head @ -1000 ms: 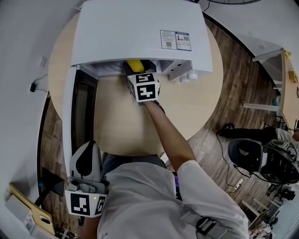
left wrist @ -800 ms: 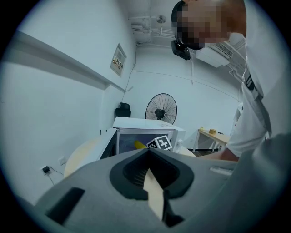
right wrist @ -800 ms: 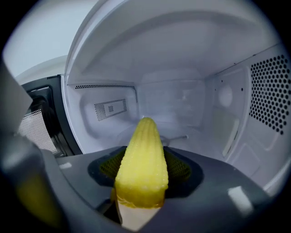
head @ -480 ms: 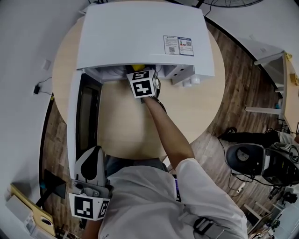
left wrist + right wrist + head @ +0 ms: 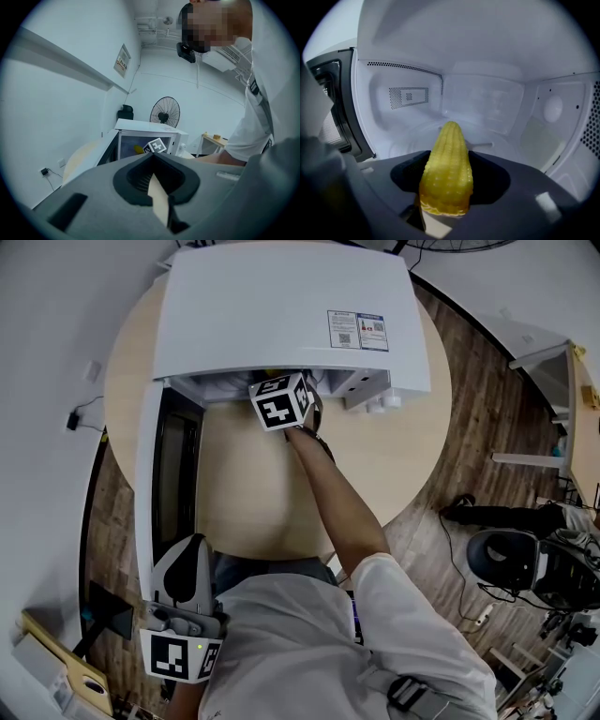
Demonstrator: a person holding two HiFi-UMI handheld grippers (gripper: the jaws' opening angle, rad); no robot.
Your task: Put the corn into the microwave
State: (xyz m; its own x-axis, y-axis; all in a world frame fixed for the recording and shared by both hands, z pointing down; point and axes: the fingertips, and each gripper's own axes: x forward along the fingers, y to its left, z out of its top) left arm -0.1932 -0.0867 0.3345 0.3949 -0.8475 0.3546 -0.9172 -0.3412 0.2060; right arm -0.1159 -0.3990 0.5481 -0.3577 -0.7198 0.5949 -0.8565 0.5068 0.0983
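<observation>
The yellow corn (image 5: pixel 446 164) sticks out of my right gripper (image 5: pixel 445 185), whose jaws are shut on its thick end. Its tip points into the white cavity of the microwave (image 5: pixel 487 93), above the round floor plate. From the head view, the microwave (image 5: pixel 281 306) stands at the far side of the round table. The right gripper's marker cube (image 5: pixel 279 401) is at the microwave's mouth, and its jaws and the corn are hidden under the top. My left gripper (image 5: pixel 186 554) hangs low at the table's near left edge, jaws together with nothing between them.
The microwave door (image 5: pixel 159 474) swings open toward me on the left, and its dark window (image 5: pixel 328 108) edges the cavity. The round wooden table (image 5: pixel 375 465) has bare surface in front of the microwave. A floor fan (image 5: pixel 164 111) and a side desk (image 5: pixel 581 418) stand farther off.
My right gripper has pushed a little deeper into the microwave mouth and rolled, its cube now tilted. The corn, seen above the cube a second ago, is now hidden. The left gripper stays put.
</observation>
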